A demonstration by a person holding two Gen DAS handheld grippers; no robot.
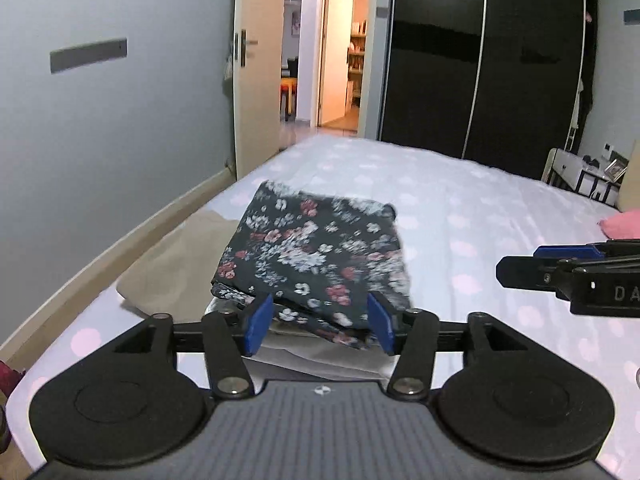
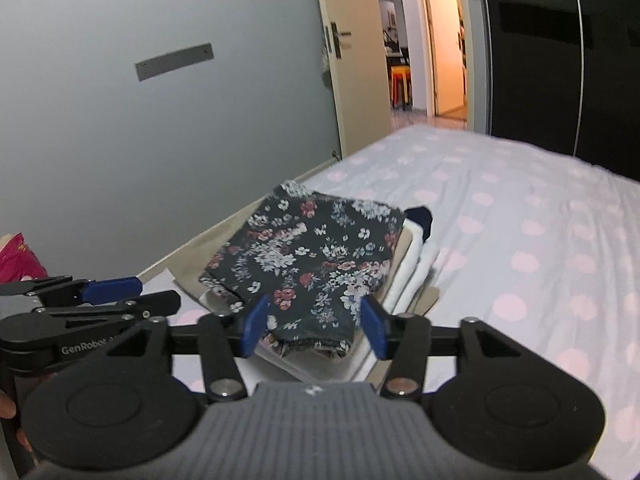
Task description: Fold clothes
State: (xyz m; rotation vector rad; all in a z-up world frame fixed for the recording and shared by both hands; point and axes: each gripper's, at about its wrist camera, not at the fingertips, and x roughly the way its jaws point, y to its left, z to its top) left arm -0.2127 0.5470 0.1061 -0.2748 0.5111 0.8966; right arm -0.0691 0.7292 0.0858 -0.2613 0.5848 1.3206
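A folded dark floral garment (image 1: pixel 316 252) lies on top of a stack of folded clothes (image 2: pixel 416 264) at the left side of the bed; it also shows in the right wrist view (image 2: pixel 316 256). My left gripper (image 1: pixel 318 326) is open, its blue pads (image 1: pixel 258 326) on either side of the garment's near edge. My right gripper (image 2: pixel 314 326) is open too, its pads (image 2: pixel 374 330) flanking the garment's near corner. Each gripper shows from the side in the other's view, the right (image 1: pixel 576 276) and the left (image 2: pixel 92 300).
The bed (image 2: pixel 520 240) has a white sheet with pink dots. A beige cloth (image 1: pixel 176 264) lies under the stack. A pink pillow (image 1: pixel 622 222) sits at the right. A grey wall, an open door (image 1: pixel 256 80) and a black wardrobe (image 1: pixel 480 60) stand beyond.
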